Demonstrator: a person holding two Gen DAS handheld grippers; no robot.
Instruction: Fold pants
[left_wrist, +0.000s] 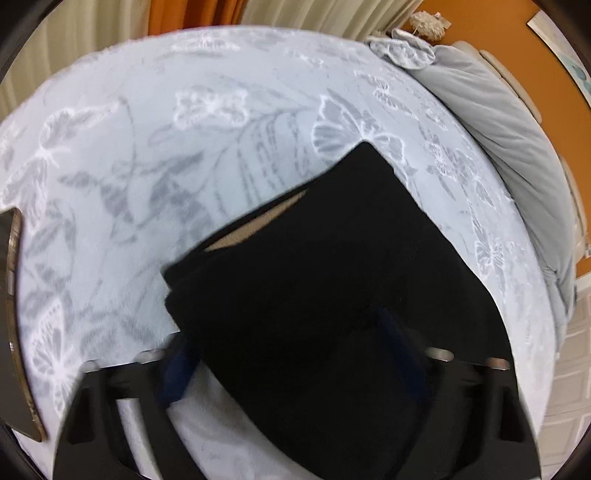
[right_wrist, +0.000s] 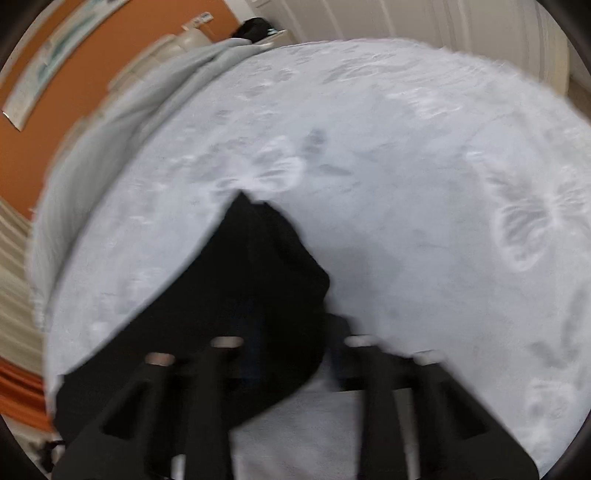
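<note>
The black pants (left_wrist: 332, 280) lie on the bed (left_wrist: 155, 155), on a pale blue cover printed with butterflies and leaves, already doubled into a compact stack; a strip of tan lining shows at one layered edge. A grey pillow (left_wrist: 491, 122) sits at the head of the bed, well apart from the stack.

The left gripper (left_wrist: 288, 354) points steeply down over the near edge of the stack. Its jaws stand part-way apart with the fabric between them; the dark cloth hides the contact, so whether the pads press on it cannot be told.

The right gripper (right_wrist: 291, 347) straddles a corner of the pants in the right wrist view. Its jaws appear narrowed around that black fold, but blur prevents confirming a firm clamp.

Judgement: two grips on one edge keep the layers aligned, so the stack can be lifted and turned over as one piece. The likely risk is a layer slipping free and opening the fold.
</note>
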